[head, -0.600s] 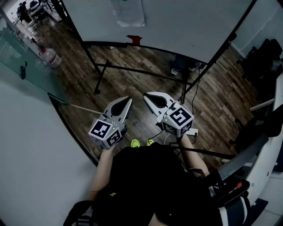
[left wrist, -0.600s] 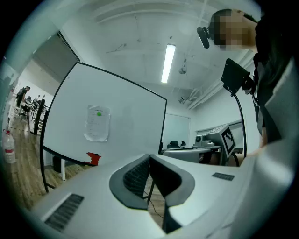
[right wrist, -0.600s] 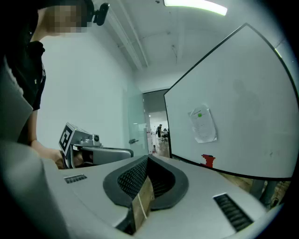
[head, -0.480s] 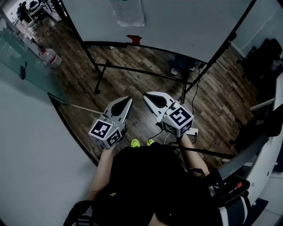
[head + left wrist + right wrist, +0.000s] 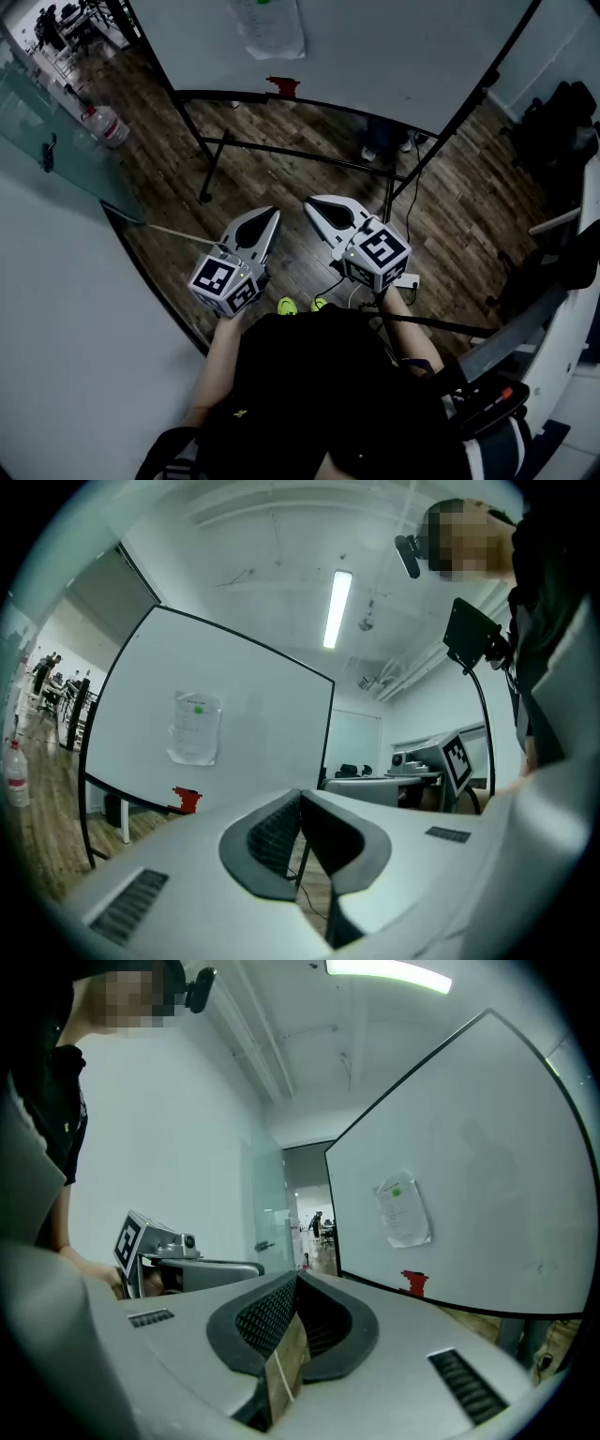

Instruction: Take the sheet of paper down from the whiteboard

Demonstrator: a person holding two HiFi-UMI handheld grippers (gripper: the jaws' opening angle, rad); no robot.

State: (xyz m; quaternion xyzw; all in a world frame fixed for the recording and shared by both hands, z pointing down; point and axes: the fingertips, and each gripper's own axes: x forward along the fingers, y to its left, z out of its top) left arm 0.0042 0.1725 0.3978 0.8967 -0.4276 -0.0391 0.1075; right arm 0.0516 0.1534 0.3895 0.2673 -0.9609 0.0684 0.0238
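Note:
A white sheet of paper [image 5: 270,26] with a green dot at its top hangs on the whiteboard [image 5: 394,56]; it also shows in the left gripper view as the sheet [image 5: 194,727] and in the right gripper view as the sheet [image 5: 403,1211]. My left gripper [image 5: 273,214] and right gripper [image 5: 309,202] are held side by side in front of my body, well short of the board. Both are shut with nothing between the jaws, as seen on the left gripper [image 5: 300,795] and the right gripper [image 5: 297,1279].
A red eraser [image 5: 284,84] sits on the board's tray below the sheet. The board's black stand [image 5: 309,155] and cables [image 5: 412,178] cross the wooden floor. A glass partition [image 5: 56,141] and a water bottle [image 5: 105,122] are at left; a chair [image 5: 562,122] at right.

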